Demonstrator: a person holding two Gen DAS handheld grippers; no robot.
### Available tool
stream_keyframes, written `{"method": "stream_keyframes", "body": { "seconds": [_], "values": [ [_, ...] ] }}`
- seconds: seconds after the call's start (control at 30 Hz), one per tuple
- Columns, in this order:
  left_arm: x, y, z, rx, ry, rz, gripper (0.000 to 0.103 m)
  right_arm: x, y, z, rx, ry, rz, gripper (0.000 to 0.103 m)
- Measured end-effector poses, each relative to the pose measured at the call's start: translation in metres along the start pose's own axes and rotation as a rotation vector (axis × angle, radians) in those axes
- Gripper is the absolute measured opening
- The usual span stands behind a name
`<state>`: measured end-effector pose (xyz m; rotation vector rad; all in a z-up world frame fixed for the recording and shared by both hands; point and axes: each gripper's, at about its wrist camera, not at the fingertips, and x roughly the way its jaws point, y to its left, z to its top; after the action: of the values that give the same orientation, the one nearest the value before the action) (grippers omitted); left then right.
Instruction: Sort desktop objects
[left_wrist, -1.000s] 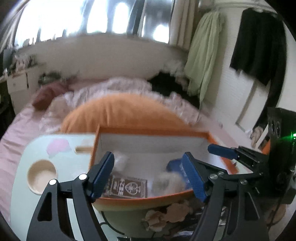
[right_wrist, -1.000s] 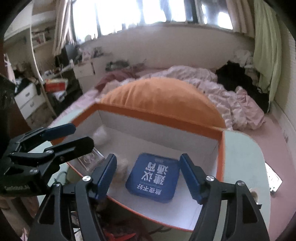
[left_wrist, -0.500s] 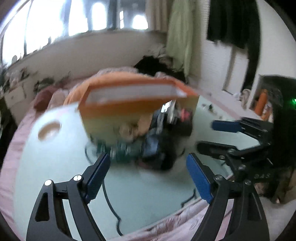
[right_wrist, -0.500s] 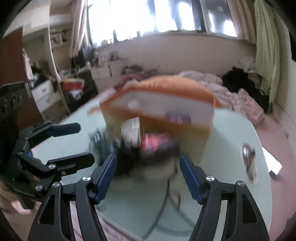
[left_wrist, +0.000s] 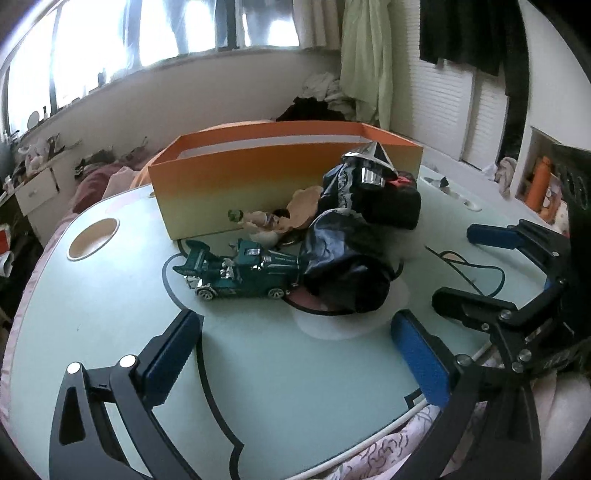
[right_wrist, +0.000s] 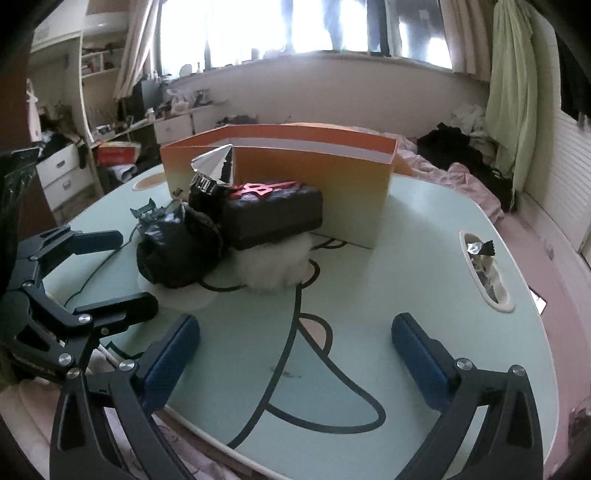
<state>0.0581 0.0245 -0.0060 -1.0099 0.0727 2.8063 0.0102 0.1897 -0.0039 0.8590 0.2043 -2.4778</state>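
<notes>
An orange box (left_wrist: 258, 177) (right_wrist: 325, 177) stands on the pale green table (left_wrist: 110, 314). In front of it lies a pile: a green toy car (left_wrist: 240, 273), a crumpled black bag (left_wrist: 347, 273) (right_wrist: 173, 254), a black case with a red ornament (right_wrist: 273, 214), a silver cone (left_wrist: 371, 155) (right_wrist: 216, 162), a white fluffy ball (right_wrist: 273, 266) and a small figurine (left_wrist: 258, 219). My left gripper (left_wrist: 293, 332) (right_wrist: 122, 277) hovers short of the car, jaws opening, nothing between them. My right gripper (right_wrist: 295, 332) (left_wrist: 480, 269) hovers short of the fluffy ball, jaws opening too, also empty.
A round cup recess (left_wrist: 94, 238) sits at the table's left. A slot (right_wrist: 484, 269) on the right holds foil bits. A thin dark cable (left_wrist: 469, 273) runs across the table. Behind the box are a bed and drawers. The near table edge lies just under both grippers.
Both grippers have drawn back and down from over the open box and now face its outer wall and the pile. Both pairs of jaws stand wider.
</notes>
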Motion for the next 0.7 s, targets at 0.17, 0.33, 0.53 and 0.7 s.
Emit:
{"method": "stream_keyframes", "body": {
  "seconds": [0.17,0.33,0.53,0.7],
  "values": [
    [-0.0013,0.0014,-0.0020,0.000,-0.010,-0.003,0.103,-0.0003,-0.0003,0.0010,-0.001,-0.001,0.000,0.103],
    [-0.0013,0.0011,-0.0018,0.000,-0.009,-0.002,0.103,-0.0022,0.0019,0.0008,-0.001,-0.002,0.000,0.103],
    [-0.0012,0.0011,-0.0018,0.000,-0.009,-0.002,0.103,-0.0031,0.0030,0.0008,0.000,-0.002,0.000,0.103],
    [-0.0013,0.0010,-0.0019,-0.001,-0.009,-0.002,0.103,-0.0055,0.0040,0.0024,0.001,-0.007,0.006,0.103]
  ]
}}
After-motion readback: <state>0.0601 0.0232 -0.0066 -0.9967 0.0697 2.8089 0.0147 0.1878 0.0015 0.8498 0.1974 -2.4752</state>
